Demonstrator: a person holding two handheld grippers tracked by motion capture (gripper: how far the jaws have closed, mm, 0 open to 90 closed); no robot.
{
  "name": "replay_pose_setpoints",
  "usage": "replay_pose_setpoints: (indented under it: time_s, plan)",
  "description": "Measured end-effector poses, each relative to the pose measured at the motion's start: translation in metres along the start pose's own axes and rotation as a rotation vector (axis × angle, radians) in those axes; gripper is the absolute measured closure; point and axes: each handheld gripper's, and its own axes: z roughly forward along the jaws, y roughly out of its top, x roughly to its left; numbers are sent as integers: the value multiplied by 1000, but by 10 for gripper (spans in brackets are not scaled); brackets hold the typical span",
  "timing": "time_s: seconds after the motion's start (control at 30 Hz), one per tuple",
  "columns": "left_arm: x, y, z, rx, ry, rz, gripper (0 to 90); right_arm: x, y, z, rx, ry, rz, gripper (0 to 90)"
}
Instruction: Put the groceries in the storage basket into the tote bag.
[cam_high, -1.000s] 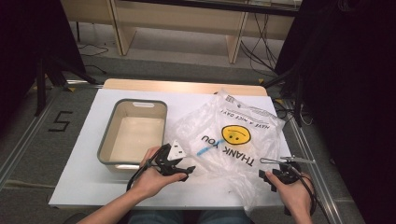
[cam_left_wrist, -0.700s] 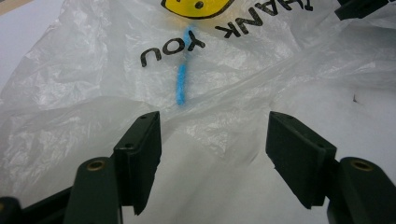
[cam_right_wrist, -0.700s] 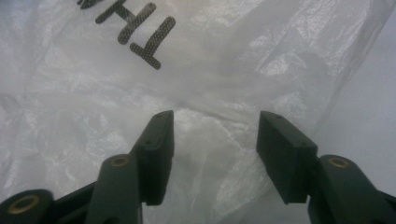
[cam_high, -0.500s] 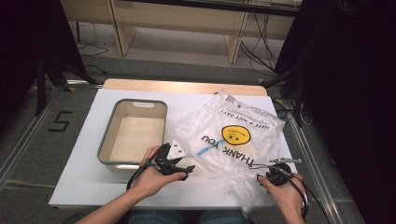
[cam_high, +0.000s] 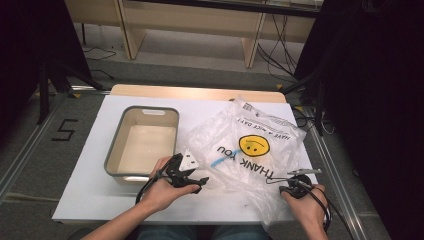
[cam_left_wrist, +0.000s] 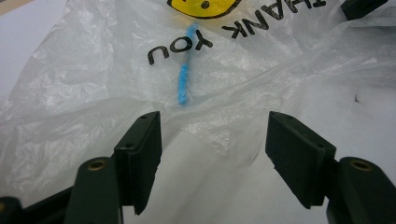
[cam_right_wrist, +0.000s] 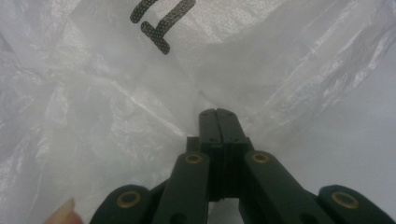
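Observation:
A clear plastic bag (cam_high: 250, 145) with a yellow smiley and "THANK YOU" lies crumpled on the white table (cam_high: 90, 195), right of centre. Inside it lies a thin blue stick (cam_left_wrist: 184, 79), which in the high view shows as a blue streak (cam_high: 219, 161). My left gripper (cam_high: 202, 180) rests at the bag's near left edge. Its jaws stand wide open around the bag's rim (cam_left_wrist: 215, 126), touching nothing. My right gripper (cam_high: 290, 186) is at the bag's near right corner. In the right gripper view it is shut (cam_right_wrist: 217, 112), with folds of plastic (cam_right_wrist: 116, 93) drawn to its tip.
A grey bin (cam_high: 116, 161) with a pale, bare inside stands left of the bag, close to my left hand. A wooden strip (cam_high: 195, 92) runs along the table's far edge. Floor rails and black cables lie around the table.
My right gripper has shifted a little to the left, in against the bag's near corner. The left gripper and the bin have stayed put.

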Motion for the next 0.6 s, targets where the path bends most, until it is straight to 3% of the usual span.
replay_pose_setpoints:
  time_s: [0.03, 0.17, 0.47, 0.53, 0.6]
  plan:
    - [0, 1, -1, -6, 5, -4, 359, -1, 1, -1, 7, -19, -27, 900]
    - [1, 1, -2, -13, 24, 0, 357, -10, 2, -4, -4, -41, -45, 900]
    - [2, 2, -2, -9, 68, -8, 338, -31, 1, -11, -45, -110, -39, 900]
    - [-1, 3, -3, 17, 89, 11, 353, -35, 2, -11, -52, -125, -36, 900]
    - [-3, 3, -2, 37, 84, 12, 353, -39, 2, -12, -60, -146, -36, 900]
